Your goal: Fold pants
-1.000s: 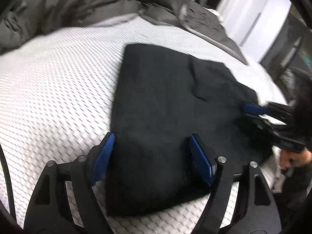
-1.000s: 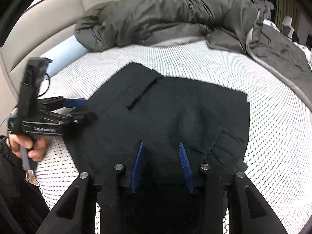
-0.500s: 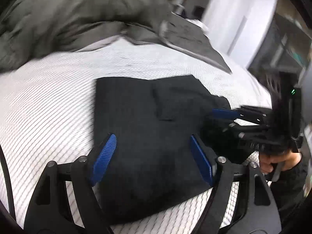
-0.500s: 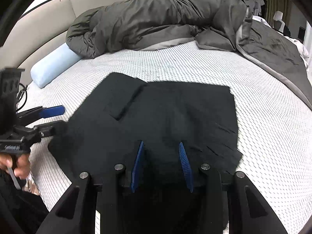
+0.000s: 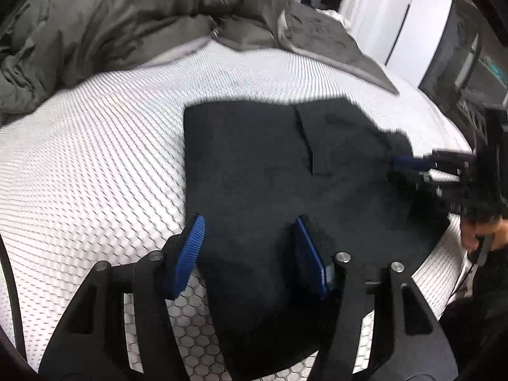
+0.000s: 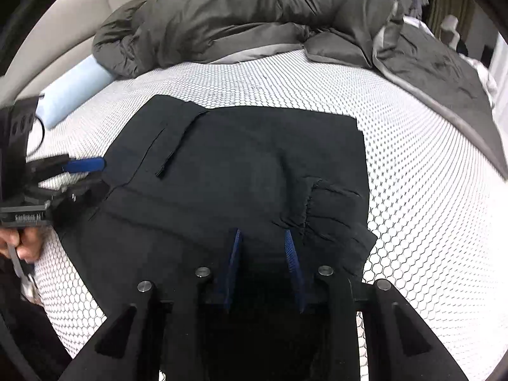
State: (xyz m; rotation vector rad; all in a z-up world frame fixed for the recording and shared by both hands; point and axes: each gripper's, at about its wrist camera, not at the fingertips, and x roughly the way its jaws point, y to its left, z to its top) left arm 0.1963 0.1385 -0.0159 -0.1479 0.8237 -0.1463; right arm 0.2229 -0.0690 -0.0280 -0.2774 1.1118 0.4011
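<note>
Pants lie on the bed as a flat black, roughly square packet, pocket flap up on its left side in the right wrist view. Grey duvet is bunched well behind it, pale blue pillow at far left.

Change over the last second: in both wrist views the packet has shrunk and more bare mattress shows around it, so I read both hands as having pulled back from the cloth. The packet's outline looks the same throughout; no new fold was laid in this interval.

Left gripper: jaws are closing from a wide gap to a middling one. Black cloth shows between the pads, but they hang above it and I see no pinch. From the other side, the left gripper sits at the packet's left edge, one blue pad just over the mattress beside the hem.

Right gripper: jaws stand narrow, a clear gap between the pads, dark cloth below them, nothing gripped that I can see. In the left view the right gripper is blurred at the packet's right edge.

Judgement: the fold looks nearly or fully done. Puckering at the near right corner is the one untidy spot; it may want smoothing. The left jaws closing over the near edge could mean one more fold or only a tidy.
</note>
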